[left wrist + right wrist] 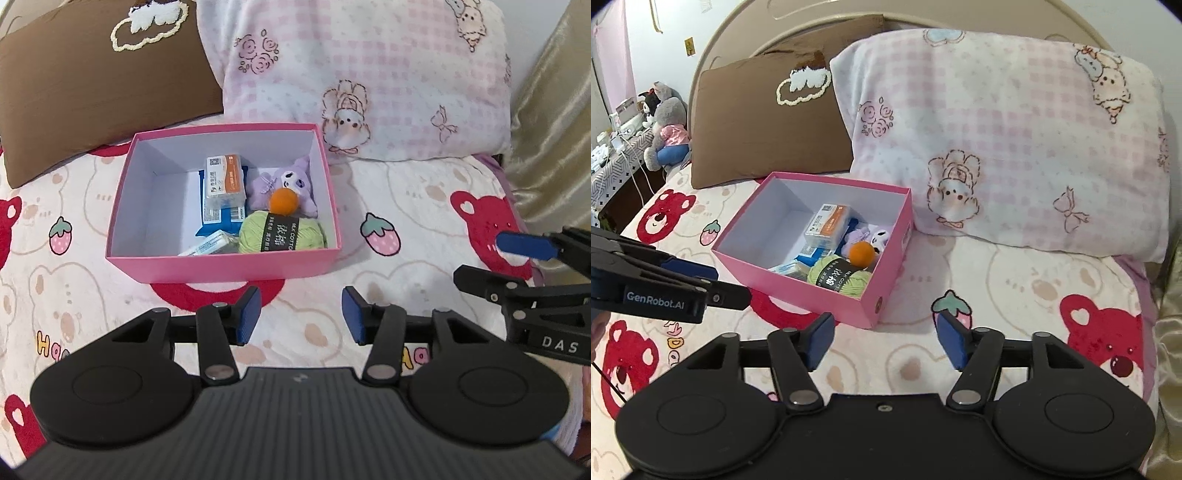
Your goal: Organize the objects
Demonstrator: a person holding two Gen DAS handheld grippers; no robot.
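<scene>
The right gripper (884, 339) hangs over the bear-print bedspread (1015, 288), its blue pads apart with nothing between them. Just ahead sits the open pink box (798, 291), holding green yarn (836, 282), an orange ball (862, 253), a purple plush (875, 236) and small packets. The left gripper (690, 275) enters at left

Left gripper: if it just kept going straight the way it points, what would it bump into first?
Probably the bedspread just short of the pink box; the left gripper is open and empty. Depth is hard to judge.
</scene>
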